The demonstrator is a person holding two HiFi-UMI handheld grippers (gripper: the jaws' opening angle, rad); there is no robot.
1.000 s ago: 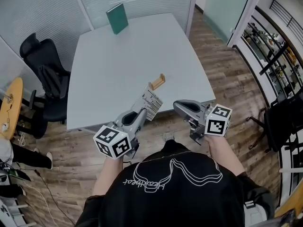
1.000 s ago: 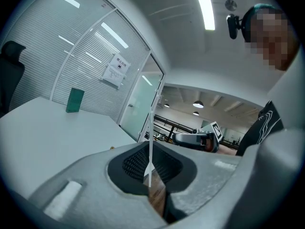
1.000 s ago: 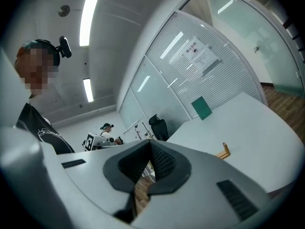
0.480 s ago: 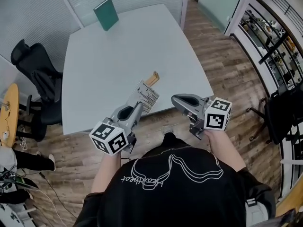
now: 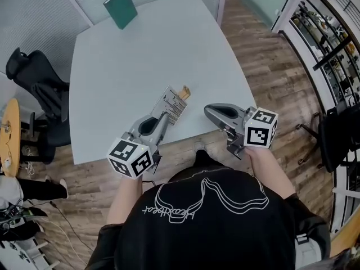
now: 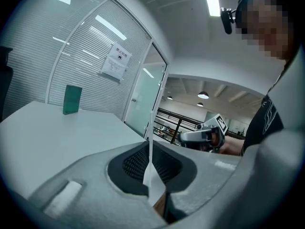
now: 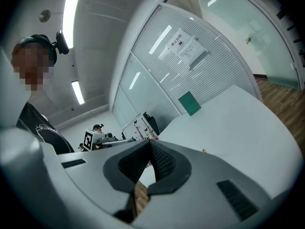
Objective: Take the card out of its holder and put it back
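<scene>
card (image 5: 173, 103): white, black print | holder (image 5: 185, 91): tan | book (image 5: 120, 8): green | table (image 5: 140, 55): grey

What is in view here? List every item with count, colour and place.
table: one, pale grey, centre of the head view
book: one, green, upright at the table's far end
card holder: one, light wood, on the table near its front edge
card: one, white with dark print, close to the card holder
office chair: one, black, left of the table
round table: one, wooden, far left edge
floor: one, brown wood planks, around the table
left gripper: one, grey, shut on the card
right gripper: one, grey, shut and empty, at the table's front edge
</scene>
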